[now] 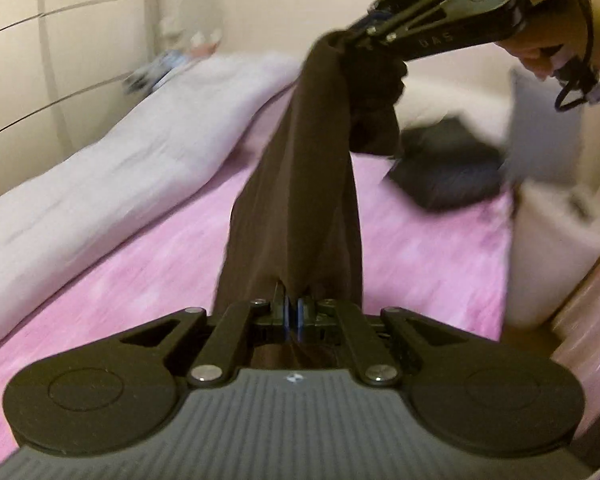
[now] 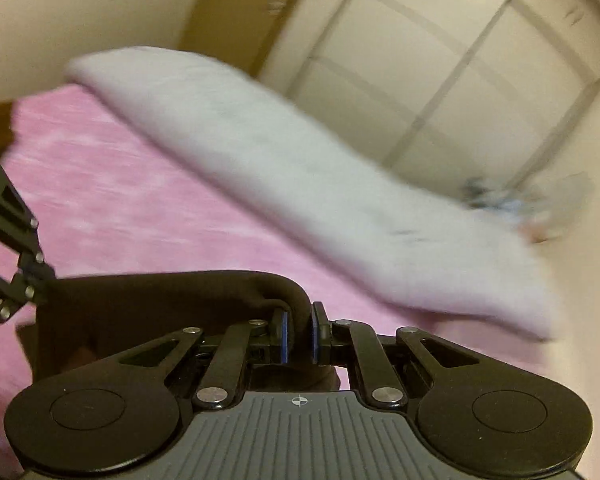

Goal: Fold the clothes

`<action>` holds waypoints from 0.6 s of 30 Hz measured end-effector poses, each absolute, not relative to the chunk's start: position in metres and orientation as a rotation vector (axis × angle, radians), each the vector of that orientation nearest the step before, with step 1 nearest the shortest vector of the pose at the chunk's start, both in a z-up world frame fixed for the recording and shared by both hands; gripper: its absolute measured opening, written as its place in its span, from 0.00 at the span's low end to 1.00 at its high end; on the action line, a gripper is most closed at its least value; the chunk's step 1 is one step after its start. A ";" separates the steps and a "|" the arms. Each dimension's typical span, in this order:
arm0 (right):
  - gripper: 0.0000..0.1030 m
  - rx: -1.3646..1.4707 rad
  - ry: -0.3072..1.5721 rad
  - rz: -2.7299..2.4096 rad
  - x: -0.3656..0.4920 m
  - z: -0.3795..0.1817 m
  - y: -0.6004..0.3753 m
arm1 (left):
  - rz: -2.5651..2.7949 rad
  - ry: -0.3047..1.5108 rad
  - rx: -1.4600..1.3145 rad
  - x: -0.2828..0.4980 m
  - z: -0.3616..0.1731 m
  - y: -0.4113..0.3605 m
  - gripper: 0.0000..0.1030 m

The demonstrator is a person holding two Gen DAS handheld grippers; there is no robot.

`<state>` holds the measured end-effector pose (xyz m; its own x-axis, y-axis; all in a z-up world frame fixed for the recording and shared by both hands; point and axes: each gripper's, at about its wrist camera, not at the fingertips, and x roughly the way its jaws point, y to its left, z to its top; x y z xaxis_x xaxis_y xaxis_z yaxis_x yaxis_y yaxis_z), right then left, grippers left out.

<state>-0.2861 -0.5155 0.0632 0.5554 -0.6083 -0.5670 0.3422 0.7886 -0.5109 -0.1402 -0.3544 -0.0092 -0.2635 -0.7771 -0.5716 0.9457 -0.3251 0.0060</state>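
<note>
A dark brown garment [image 1: 300, 184] hangs stretched in the air between my two grippers, above a pink bed sheet [image 1: 140, 280]. My left gripper [image 1: 294, 312] is shut on one end of it. My right gripper [image 1: 356, 34] shows at the top of the left wrist view, shut on the other end, where the cloth bunches and droops. In the right wrist view the garment [image 2: 160, 304] runs from my right gripper [image 2: 299, 338] leftward to my left gripper [image 2: 40, 284] at the frame's left edge. Both views are blurred by motion.
A long white rolled duvet [image 1: 120, 168] lies along the far side of the bed, beside a wardrobe [image 2: 440, 80]. A dark folded pile [image 1: 448, 164] sits on the sheet near a white pillow [image 1: 548, 128]. The bed's edge [image 1: 540, 264] drops off at the right.
</note>
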 end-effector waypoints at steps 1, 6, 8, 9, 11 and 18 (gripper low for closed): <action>0.09 -0.407 0.790 -0.602 -0.300 0.078 -0.519 | -1.863 0.413 0.536 -0.153 -0.002 -0.364 0.02; 0.09 -0.568 0.715 -0.565 -0.304 0.119 -0.513 | -1.903 0.445 0.438 -0.148 0.003 -0.373 0.02; 0.10 -0.593 0.701 -0.476 -0.281 0.107 -0.502 | -1.844 0.504 0.460 -0.132 -0.015 -0.357 0.03; 0.10 -0.600 0.704 -0.424 -0.267 0.096 -0.498 | -1.814 0.533 0.470 -0.125 -0.024 -0.349 0.07; 0.11 -0.602 0.737 -0.303 -0.222 0.051 -0.479 | -1.696 0.620 0.508 -0.088 -0.043 -0.316 0.11; 0.37 -0.503 0.954 -0.031 -0.097 -0.116 -0.402 | -1.263 0.896 0.621 0.040 -0.109 -0.202 0.15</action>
<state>-0.0970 -0.4024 -0.1156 0.5873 -0.2427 -0.7721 -0.1925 0.8847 -0.4246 0.0398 -0.2023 -0.1088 0.0549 -0.5340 -0.8437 0.9728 0.2192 -0.0755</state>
